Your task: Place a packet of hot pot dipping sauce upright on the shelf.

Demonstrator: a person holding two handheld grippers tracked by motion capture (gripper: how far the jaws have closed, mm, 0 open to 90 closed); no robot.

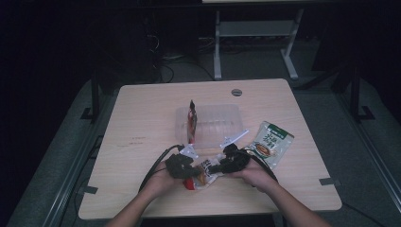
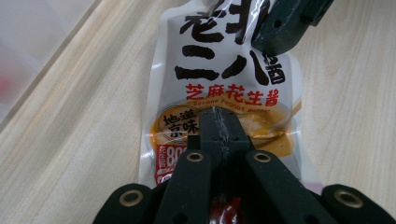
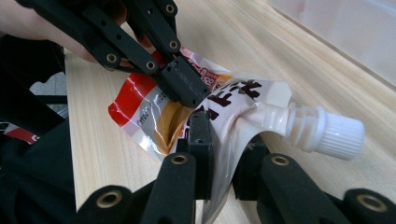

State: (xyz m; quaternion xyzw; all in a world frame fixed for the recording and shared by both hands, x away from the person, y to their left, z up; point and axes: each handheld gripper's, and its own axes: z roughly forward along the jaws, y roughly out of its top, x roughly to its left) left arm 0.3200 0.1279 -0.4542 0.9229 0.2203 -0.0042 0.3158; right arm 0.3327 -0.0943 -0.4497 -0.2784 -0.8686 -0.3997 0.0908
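A white sauce pouch [image 1: 206, 171] with black lettering and a white screw cap [image 3: 336, 135] lies near the table's front edge, between both hands. In the left gripper view my left gripper [image 2: 219, 114] is shut on the pouch [image 2: 224, 70], jaws pinched together over its orange lower part. The right gripper's jaw tip [image 2: 285, 23] sits on the pouch's upper end. In the right gripper view my right gripper [image 3: 224, 140] clamps the pouch [image 3: 238, 107] just below the spout, the film folded between its jaws. The left gripper [image 3: 187, 88] grips the far end there. From above, the left gripper [image 1: 191, 171] and right gripper [image 1: 215, 166] nearly meet.
A clear plastic container [image 1: 227, 120] stands at the middle of the wooden table [image 1: 142, 123], with a red pouch [image 1: 192, 124] upright at its left side. A green and white packet [image 1: 272, 142] lies to the right of my right hand. Dark floor and desk legs lie beyond.
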